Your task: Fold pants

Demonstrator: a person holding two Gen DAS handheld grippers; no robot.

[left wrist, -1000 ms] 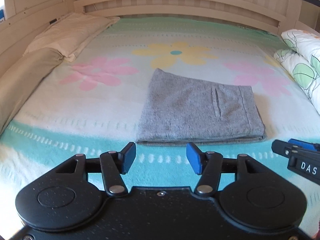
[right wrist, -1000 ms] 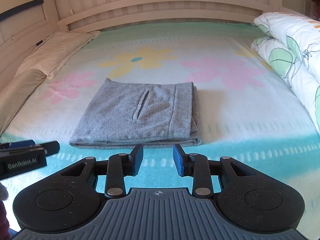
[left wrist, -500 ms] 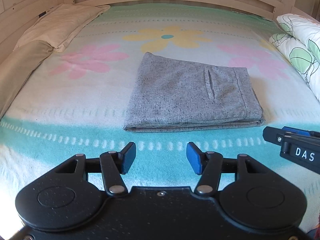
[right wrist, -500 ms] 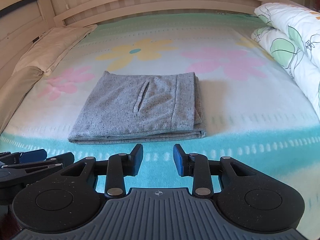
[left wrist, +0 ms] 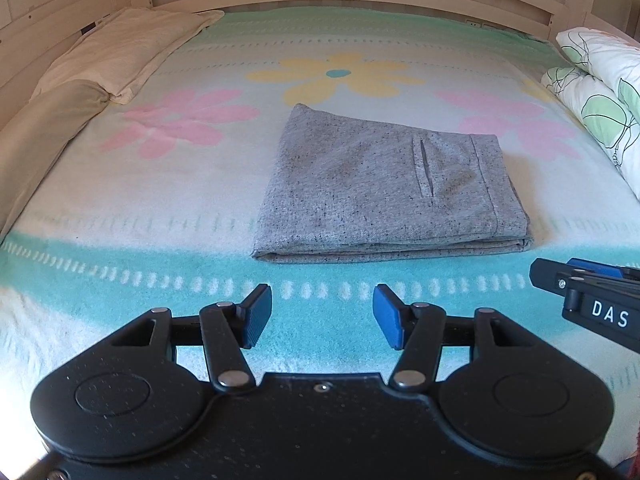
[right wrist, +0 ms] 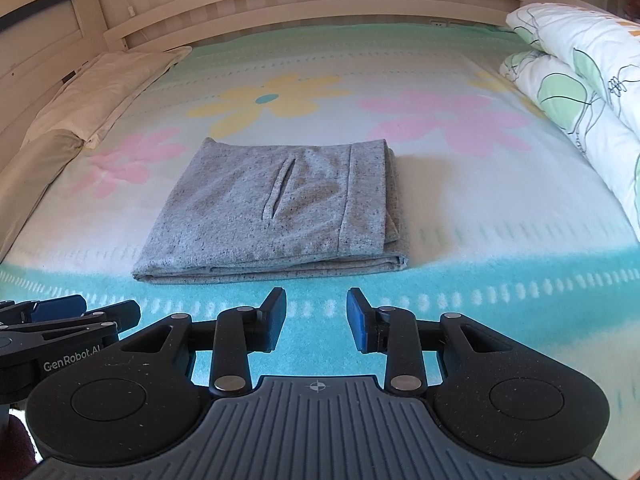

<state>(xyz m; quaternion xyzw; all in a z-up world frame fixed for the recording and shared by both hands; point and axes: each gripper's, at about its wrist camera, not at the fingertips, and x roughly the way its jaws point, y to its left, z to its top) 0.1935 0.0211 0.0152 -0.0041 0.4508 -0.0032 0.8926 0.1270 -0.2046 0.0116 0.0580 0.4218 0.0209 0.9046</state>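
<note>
In the left wrist view, the pants [left wrist: 384, 188] are lying folded into a flat grey rectangle on the bed [left wrist: 120, 280], near the middle of the flowered blanket, with the pocket slit facing up. The left gripper [left wrist: 322, 316] is hovering over the teal stripe just short of the pants' near edge, its blue fingers [left wrist: 256, 314] standing spread with nothing between them. The right gripper [left wrist: 576, 280] is poking in from the right edge. Two pillows [left wrist: 100, 64] are lying along the left side, and a leaf-print quilt [left wrist: 596, 92] is sitting at the right.

In the right wrist view, the pants [right wrist: 272, 208] are lying just beyond the right gripper [right wrist: 316, 316], whose fingers [right wrist: 358, 320] are standing partly apart, pinching nothing. The left gripper [right wrist: 80, 312] is showing at the lower left, apart from the pants.
</note>
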